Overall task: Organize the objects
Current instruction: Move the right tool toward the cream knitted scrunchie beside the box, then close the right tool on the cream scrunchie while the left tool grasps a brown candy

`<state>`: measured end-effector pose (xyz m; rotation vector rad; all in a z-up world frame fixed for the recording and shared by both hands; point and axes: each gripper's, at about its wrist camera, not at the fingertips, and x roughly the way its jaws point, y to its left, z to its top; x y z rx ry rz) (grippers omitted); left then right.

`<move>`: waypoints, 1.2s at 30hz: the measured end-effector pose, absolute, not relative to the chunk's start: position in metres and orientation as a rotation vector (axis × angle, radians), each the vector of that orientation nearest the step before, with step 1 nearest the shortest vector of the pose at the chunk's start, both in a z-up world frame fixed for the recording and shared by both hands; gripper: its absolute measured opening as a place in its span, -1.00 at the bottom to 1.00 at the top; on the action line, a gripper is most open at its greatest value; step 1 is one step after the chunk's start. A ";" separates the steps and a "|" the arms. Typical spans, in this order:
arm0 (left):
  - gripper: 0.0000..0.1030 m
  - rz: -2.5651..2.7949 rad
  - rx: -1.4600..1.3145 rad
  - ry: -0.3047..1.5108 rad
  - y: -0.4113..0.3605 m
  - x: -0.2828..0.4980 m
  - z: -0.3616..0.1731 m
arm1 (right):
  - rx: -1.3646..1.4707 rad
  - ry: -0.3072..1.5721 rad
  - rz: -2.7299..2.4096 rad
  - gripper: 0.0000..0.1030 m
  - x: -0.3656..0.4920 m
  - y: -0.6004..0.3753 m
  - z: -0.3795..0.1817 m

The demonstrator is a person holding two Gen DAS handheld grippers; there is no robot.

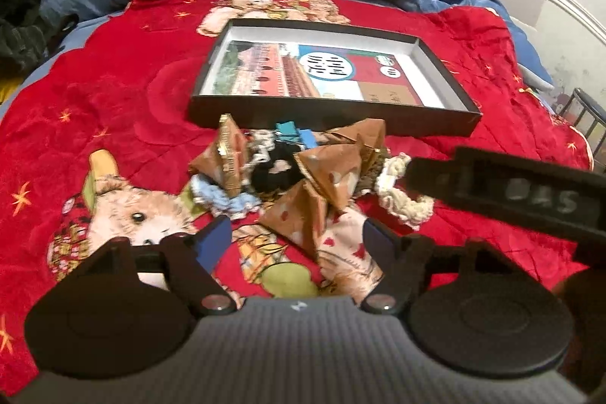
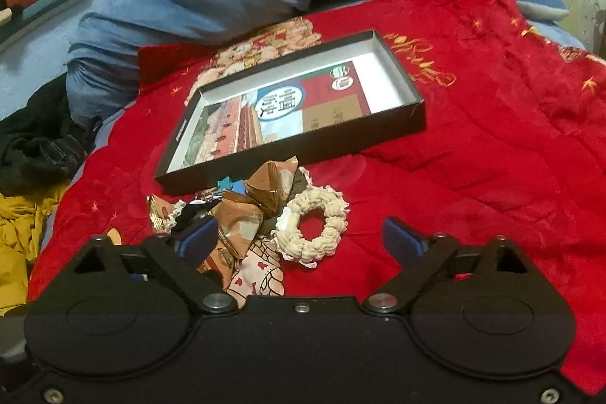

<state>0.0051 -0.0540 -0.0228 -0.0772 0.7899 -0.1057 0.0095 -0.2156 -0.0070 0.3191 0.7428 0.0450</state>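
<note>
**Two open claws over a pile beside the box**

Red bedding with bear prints (image 1: 125,108) carries everything. From the left wrist, the left claw (image 1: 297,237) gapes empty just short of a brown pyramid packet (image 1: 299,214); the black box (image 1: 333,118) lies beyond the pile.

From the right wrist, the right claw (image 2: 299,237) stands released, the cream scrunchie (image 2: 312,231) ahead between its fingers, seemingly untouched. Best to lower squarely over one item before squeezing.

You see a plush red blanket (image 1: 125,93) printed with bear cartoons, a shallow black cardboard box (image 2: 397,122) lined white, and a knitted cream scrunchie (image 2: 312,228).
</note>
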 end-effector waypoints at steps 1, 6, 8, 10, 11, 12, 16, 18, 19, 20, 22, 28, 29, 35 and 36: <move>0.55 -0.108 -0.073 0.789 -0.056 0.006 -0.024 | 0.318 0.753 0.042 0.67 0.013 -0.214 -0.010; 0.54 -0.111 -0.033 0.804 -0.069 0.015 -0.034 | 0.332 0.783 0.037 0.60 0.025 -0.213 -0.022; 0.54 -0.100 -0.028 0.810 -0.072 0.019 -0.037 | 0.326 0.796 0.030 0.60 0.031 -0.211 -0.026; 0.54 -0.077 -0.033 0.814 -0.074 0.024 -0.041 | 0.317 0.813 0.018 0.59 0.039 -0.208 -0.031; 0.54 -0.068 -0.037 0.814 -0.075 0.027 -0.042 | 0.316 0.817 0.015 0.59 0.042 -0.207 -0.033; 0.54 -0.060 -0.039 0.816 -0.076 0.030 -0.044 | 0.317 0.823 0.014 0.58 0.044 -0.206 -0.035; 0.43 -0.023 -0.058 0.831 -0.075 0.038 -0.048 | 0.325 0.846 -0.001 0.50 0.054 -0.203 -0.044; 0.30 -0.015 -0.072 0.846 -0.073 0.040 -0.049 | 0.333 0.854 -0.011 0.46 0.055 -0.203 -0.045; 0.23 -0.014 -0.074 0.849 -0.072 0.040 -0.049 | 0.335 0.856 -0.018 0.44 0.056 -0.203 -0.047; 0.16 -0.020 -0.079 0.853 -0.072 0.040 -0.050 | 0.334 0.858 -0.024 0.43 0.057 -0.202 -0.047; 0.05 -0.035 -0.089 0.862 -0.071 0.040 -0.050 | 0.322 0.865 -0.034 0.38 0.058 -0.200 -0.049; -0.23 -0.067 -0.112 0.876 -0.070 0.038 -0.048 | 0.279 0.871 -0.072 0.05 0.059 -0.197 -0.050; -0.23 -0.069 -0.109 0.877 -0.070 0.037 -0.048 | 0.273 0.874 -0.080 0.03 0.059 -0.197 -0.050; -0.26 -0.069 -0.103 0.877 -0.070 0.033 -0.044 | 0.246 0.879 -0.097 -0.19 0.056 -0.195 -0.047; -0.26 -0.068 -0.102 0.875 -0.070 0.032 -0.044 | 0.247 0.878 -0.100 -0.25 0.055 -0.195 -0.047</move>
